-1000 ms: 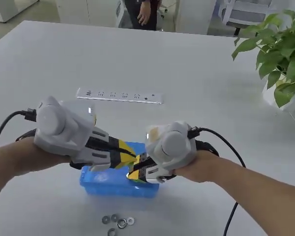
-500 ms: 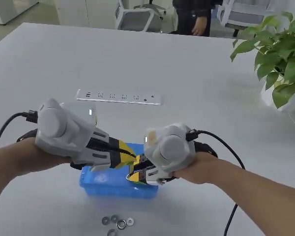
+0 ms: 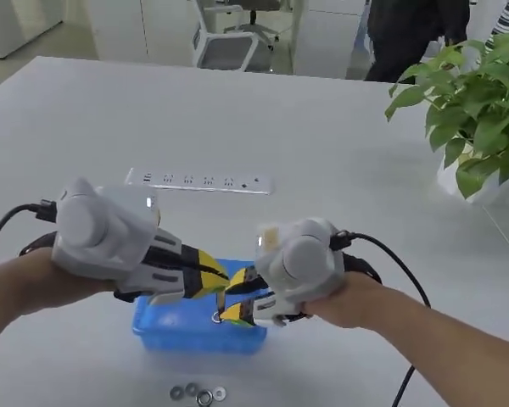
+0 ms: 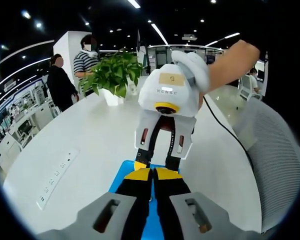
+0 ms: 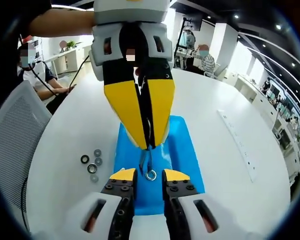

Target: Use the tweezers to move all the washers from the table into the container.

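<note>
A: Washers, status?
B: One washer [image 5: 150, 175] in the tweezers [image 5: 146, 160], above the blue container [image 5: 182, 150]. Left claw [image 5: 147, 144] clamped on the tweezers; right claw [image 5: 149, 175] part open, empty.
A: Outstanding?
B: Small cluster of washers [image 5: 92, 165] on the table [image 5: 240, 165]. Most work likely remains.

Both claws held nose to nose, tips almost touching. Left hand [image 3: 25, 284] wraps left claw [image 3: 214, 278], pointed right; jaws pressed together on tweezers [image 5: 146, 159]. Right hand [image 3: 349, 298] wraps right claw [image 3: 236, 298], pointed left and slightly down; jaws slightly apart, nothing gripped. Right forearm [image 3: 445, 348] bare, entering from lower right.
</note>
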The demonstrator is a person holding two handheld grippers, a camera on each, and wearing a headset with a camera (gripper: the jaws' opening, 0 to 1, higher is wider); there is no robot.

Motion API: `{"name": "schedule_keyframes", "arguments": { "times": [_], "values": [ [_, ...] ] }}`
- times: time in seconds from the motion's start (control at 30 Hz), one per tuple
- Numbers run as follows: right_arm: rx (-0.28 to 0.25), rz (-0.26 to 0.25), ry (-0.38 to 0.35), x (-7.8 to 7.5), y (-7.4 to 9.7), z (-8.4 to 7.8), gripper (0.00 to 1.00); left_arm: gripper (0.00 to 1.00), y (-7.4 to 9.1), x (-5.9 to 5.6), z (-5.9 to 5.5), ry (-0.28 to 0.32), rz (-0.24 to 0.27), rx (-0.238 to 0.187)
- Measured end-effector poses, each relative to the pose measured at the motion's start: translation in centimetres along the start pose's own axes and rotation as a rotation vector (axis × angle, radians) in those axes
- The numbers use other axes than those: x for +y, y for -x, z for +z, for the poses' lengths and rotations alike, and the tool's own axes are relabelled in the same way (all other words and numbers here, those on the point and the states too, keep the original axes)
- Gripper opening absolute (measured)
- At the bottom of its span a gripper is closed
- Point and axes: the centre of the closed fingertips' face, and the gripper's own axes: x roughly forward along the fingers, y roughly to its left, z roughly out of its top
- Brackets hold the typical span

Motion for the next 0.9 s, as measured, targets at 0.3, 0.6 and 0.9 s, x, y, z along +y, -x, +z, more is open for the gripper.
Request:
{"name": "schedule_keyframes", "arguments": {
  "times": [0.3, 0.6, 0.9],
  "values": [
    [-0.016, -0.059, -0.064, 0.2, 2.2, 0.3, 0.29, 0.05, 0.9, -0.6, 1.0, 0.001, -0.002, 0.003],
    [-0.048, -0.117, -0.114, 1.0, 4.5, 1.0, 0.38, 0.05, 2.2, -1.2, 2.2, -0.008, 0.008, 0.005],
    [-0.085, -0.17, -0.17, 1.9, 6.4, 1.3, 0.49, 0.05, 3.5, -1.8, 2.6, -0.005, 0.02, 0.027]
  ]
}}
